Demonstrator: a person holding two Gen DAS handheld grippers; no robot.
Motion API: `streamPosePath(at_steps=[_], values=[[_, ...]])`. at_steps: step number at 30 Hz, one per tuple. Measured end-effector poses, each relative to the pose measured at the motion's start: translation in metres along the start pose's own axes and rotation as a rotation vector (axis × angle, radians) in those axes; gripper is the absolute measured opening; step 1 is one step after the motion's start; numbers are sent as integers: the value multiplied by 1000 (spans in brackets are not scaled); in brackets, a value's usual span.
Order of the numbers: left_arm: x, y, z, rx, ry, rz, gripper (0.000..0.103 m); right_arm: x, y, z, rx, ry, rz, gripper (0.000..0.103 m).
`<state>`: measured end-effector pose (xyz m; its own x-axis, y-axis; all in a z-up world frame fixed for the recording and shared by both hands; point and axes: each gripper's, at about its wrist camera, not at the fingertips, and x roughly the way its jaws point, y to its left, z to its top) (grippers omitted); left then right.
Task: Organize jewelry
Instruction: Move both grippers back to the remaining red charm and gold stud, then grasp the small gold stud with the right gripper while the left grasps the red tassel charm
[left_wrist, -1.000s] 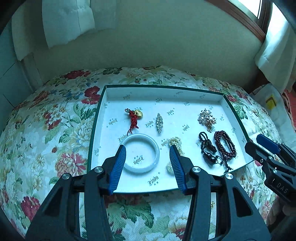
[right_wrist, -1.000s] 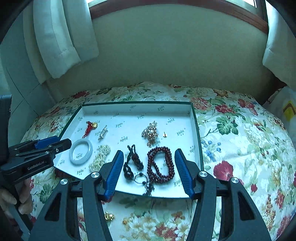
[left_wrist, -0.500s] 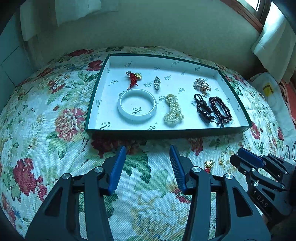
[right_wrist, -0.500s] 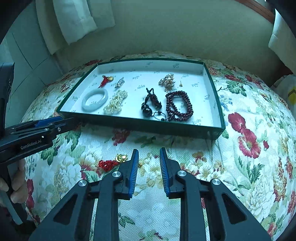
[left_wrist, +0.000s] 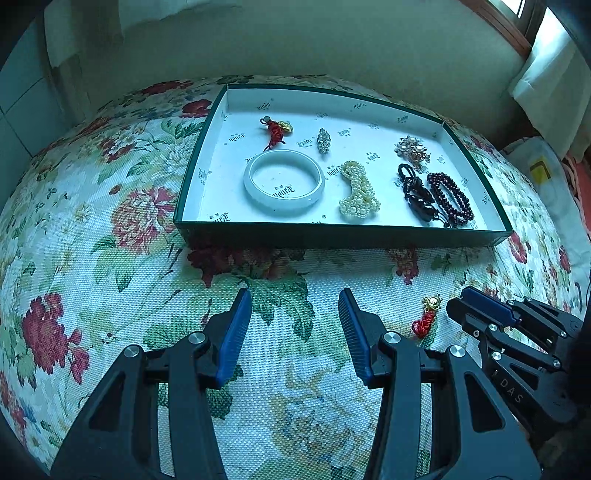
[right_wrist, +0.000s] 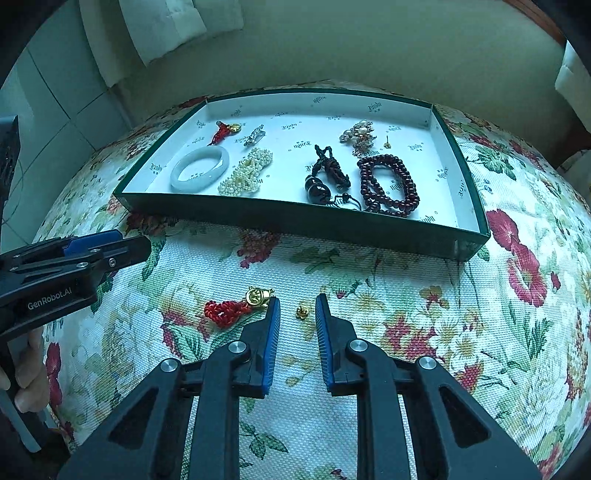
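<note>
A shallow green tray (right_wrist: 448, 245) with a white printed lining sits in the upper middle of both views on a surface covered by a floral cloth (left_wrist: 92, 236); I cannot tell what lies under the cloth. Inside the tray, from the left in the left wrist view: a red knot charm with a gold piece (left_wrist: 275, 129), a small rhinestone pin (left_wrist: 323, 140), a pale jade bangle (left_wrist: 283, 181), a pearl bow piece (left_wrist: 358, 192), a gold cluster brooch (left_wrist: 412, 149), a black cord pendant (left_wrist: 417, 192) and a dark red bead strand (left_wrist: 448, 199) at the right end; the right wrist view also shows a tiny gold stud (right_wrist: 387, 140) beside the brooch.

Outside the tray, on the cloth below its near wall, lies a second red knot charm with a gold bead (right_wrist: 236, 308); just right of it a small gold earring (right_wrist: 301, 312) rests on the cloth.

The right gripper (right_wrist: 297, 308), low centre of its own view, is closing; the earring lies between its blue pads and neither pad presses on it yet; its left pad tip is close beside the charm's gold bead.

The left gripper (left_wrist: 295, 304) hangs over bare cloth in the lower centre of its view, jaws apart and holding nothing; a hand (right_wrist: 27, 373) grips its handle at the lower left edge.
</note>
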<state>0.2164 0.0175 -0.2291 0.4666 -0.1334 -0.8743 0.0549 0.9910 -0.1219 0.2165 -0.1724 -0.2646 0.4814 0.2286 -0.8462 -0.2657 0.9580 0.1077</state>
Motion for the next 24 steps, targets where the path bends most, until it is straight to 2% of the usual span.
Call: streamPosePath(at_steps=[8,15,24], values=[[3,-2,-3,3,10,-4,48,3,2,1,-1,3,-2,17],[2,-5,-5,11,9,-8,48,3,-1,0,2,-1,-9,7],[2,-11,-6,20,11,-14,48,-1,-5,-2,5,-16,-19,6]])
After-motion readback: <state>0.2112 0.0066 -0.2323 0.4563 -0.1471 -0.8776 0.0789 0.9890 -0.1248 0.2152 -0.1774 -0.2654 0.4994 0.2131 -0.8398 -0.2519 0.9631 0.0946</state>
